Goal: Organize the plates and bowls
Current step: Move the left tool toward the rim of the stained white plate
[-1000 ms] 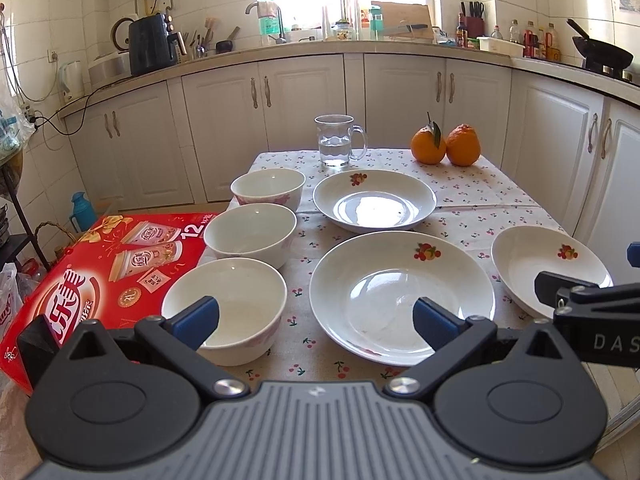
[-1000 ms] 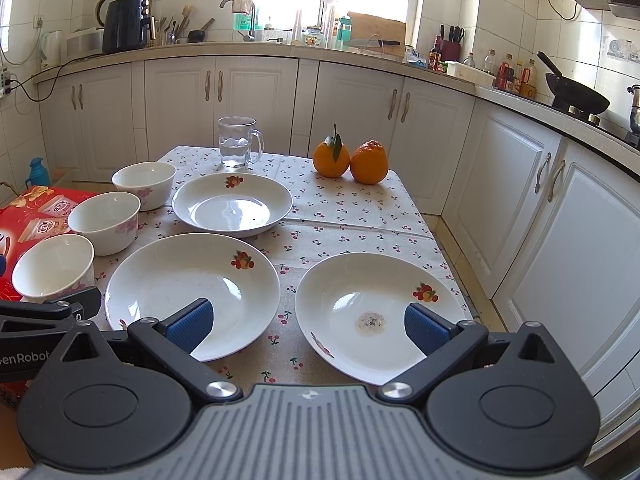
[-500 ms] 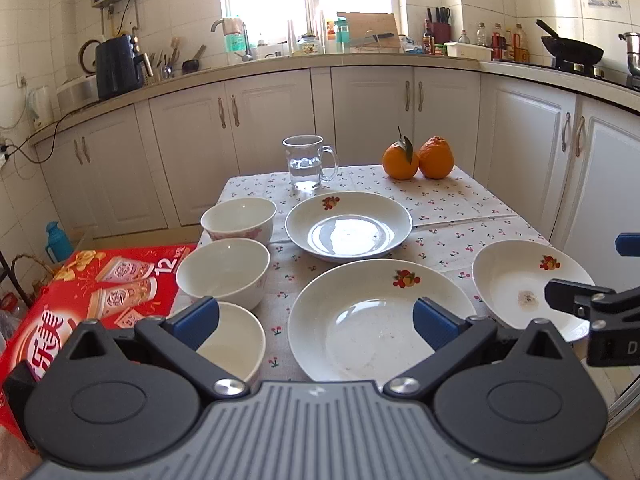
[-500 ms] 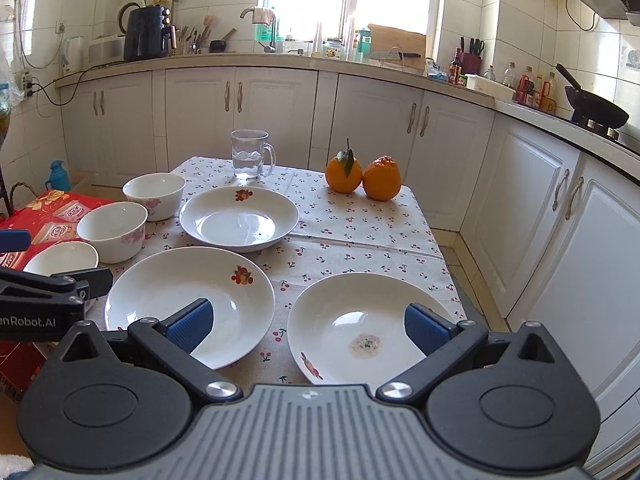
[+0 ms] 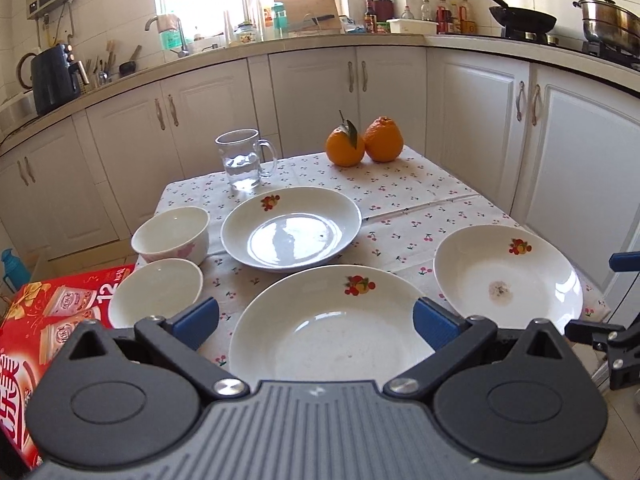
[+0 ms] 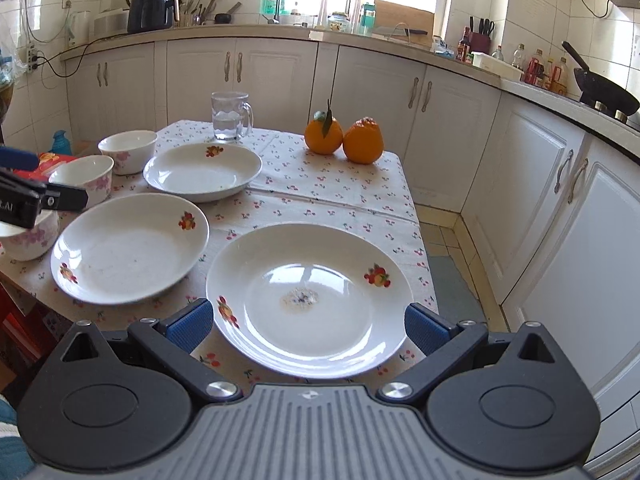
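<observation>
room: white-cabinet kitchen, window behind; small bench (image 6: 336,184) under cherry-print cloth.
task things: three plates, three bowls, all separate on the bench, nothing stacked.
near plate: right plate (image 6: 308,300) at near right edge, just ahead of my right gripper (image 6: 308,322); glazed white, shallow, fruit decals, dull speck patch in centre.
middle plate: large plate (image 5: 332,320) in front of my left gripper (image 5: 316,322); same glaze, wide rim.
far plate: deeper plate (image 5: 291,228) behind it, glossy, window glare.
bowls: three bowls (image 6: 128,150) in a row down the left edge, pink floral print, round and deep.
jaws: both sets wide apart, holding nothing.
step: start, I judge; lining up for first pick.
next: pinch a thin rim, lift level; glaze looks slippery.
other: glass mug (image 5: 242,160), two oranges (image 5: 364,142) at far end.
</observation>
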